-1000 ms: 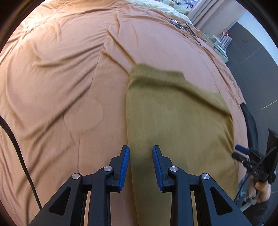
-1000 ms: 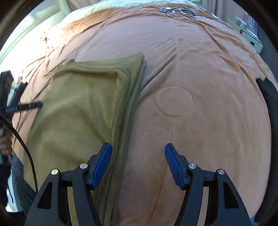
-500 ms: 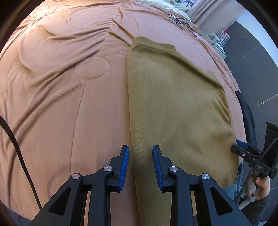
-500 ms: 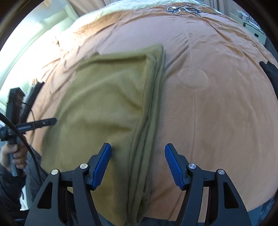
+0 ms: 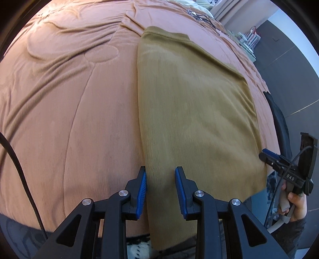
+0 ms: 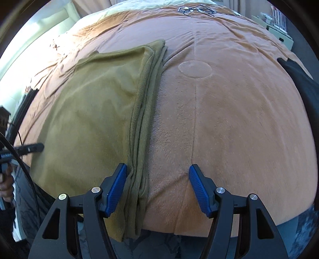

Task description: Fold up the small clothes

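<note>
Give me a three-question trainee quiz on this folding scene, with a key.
1. True or false: the left gripper is clamped shut on the olive garment.
2. Which gripper is opened wider? A) left B) right
3. Fill in: the garment lies on an orange-brown ____.

Key: 1. False, its fingers stand apart over the garment's near left edge. 2. B. 3. Bedspread.

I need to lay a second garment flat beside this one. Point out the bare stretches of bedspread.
Widest bare stretch: the orange bedspread right of the olive garment's layered edge, as far as the dark item at the bed's right side. Left of the garment the bedspread is bare but creased. The far end holds a tangle of cables.
</note>
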A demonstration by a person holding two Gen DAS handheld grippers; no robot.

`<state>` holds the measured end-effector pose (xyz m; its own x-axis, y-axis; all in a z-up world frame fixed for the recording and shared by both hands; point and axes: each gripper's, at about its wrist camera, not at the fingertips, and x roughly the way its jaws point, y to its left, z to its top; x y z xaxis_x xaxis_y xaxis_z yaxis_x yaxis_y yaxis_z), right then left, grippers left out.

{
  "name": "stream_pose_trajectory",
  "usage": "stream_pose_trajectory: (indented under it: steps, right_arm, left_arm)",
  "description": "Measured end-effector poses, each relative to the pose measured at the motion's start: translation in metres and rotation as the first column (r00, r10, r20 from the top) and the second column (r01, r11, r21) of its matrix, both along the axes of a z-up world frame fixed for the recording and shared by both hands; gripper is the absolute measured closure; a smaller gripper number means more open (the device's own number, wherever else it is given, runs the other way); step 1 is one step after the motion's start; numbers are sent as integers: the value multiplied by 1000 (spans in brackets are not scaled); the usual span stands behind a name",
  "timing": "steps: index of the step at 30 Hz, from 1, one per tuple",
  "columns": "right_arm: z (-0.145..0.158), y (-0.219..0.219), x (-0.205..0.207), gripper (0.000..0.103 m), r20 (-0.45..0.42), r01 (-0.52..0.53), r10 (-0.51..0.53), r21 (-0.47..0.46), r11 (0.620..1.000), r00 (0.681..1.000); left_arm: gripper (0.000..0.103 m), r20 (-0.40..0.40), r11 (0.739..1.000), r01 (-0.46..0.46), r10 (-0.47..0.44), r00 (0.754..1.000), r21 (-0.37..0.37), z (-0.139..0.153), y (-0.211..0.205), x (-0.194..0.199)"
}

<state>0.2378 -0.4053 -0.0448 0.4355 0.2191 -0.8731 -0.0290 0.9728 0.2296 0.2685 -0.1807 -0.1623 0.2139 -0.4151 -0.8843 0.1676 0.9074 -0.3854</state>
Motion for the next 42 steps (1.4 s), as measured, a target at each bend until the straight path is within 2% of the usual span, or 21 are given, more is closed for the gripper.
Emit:
stream_pose_trajectory:
  steps: [4, 5, 6, 7, 12, 16, 20, 25, 28, 31, 34, 37, 39, 42]
  right_arm:
    - [14, -5, -23, 42, 38, 5, -9, 85, 996, 999]
    - [16, -7, -27, 44, 40, 0, -5, 112, 994, 999]
    - [17, -8, -31, 52, 39, -5, -1, 144, 990, 999]
    - [17, -10, -36, 56, 37, -11, 4, 190, 982, 999]
    - [12, -18, -53, 62, 28, -25, 18, 312, 950, 999]
    - [2, -30, -62, 63, 13, -17, 13, 403, 915, 1000]
    - [-10, -38, -66, 63, -8, 0, 3, 433, 901, 1000]
    - [-28, -50, -62, 63, -40, 30, -12, 502, 864, 999]
    - [-37, -60, -60, 63, -53, 45, -18, 558, 829, 998]
    - [-48, -68, -58, 63, -70, 58, -18, 630, 775, 997]
    - [-53, -73, -56, 63, -73, 69, -27, 661, 747, 997]
    - [-54, -77, -54, 63, -60, 74, -45, 676, 733, 997]
    - [-53, -80, -51, 63, -53, 79, -58, 672, 737, 997]
    - [-53, -79, -46, 72, -55, 87, -67, 648, 756, 996]
  left_arm:
    - [73, -6, 1000, -9, 9, 1000, -15, 3, 6, -9]
    - [73, -5, 1000, -11, 11, 1000, -16, 3, 6, -11]
    - [73, -4, 1000, -12, 12, 1000, -17, 4, 7, -13]
    - [73, -2, 1000, -14, 14, 1000, -17, 4, 8, -15]
    - [73, 5, 1000, -18, 18, 1000, -15, 7, 9, -23]
    - [73, 8, 1000, -20, 20, 1000, -15, 8, 11, -29]
    - [73, 3, 1000, -24, 24, 1000, -17, 7, 13, -30]
    - [73, 1, 999, -34, 34, 999, -22, 8, 13, -34]
    - [73, 1, 999, -37, 37, 999, -22, 8, 12, -35]
    - [73, -4, 999, -45, 45, 999, -27, 7, 13, -34]
    - [73, -5, 998, -49, 49, 999, -28, 7, 14, -34]
    - [73, -7, 998, -56, 56, 998, -29, 6, 16, -34]
    - [73, -6, 998, -58, 58, 998, -28, 7, 17, -34]
    - [73, -7, 998, -64, 64, 998, -29, 7, 19, -32]
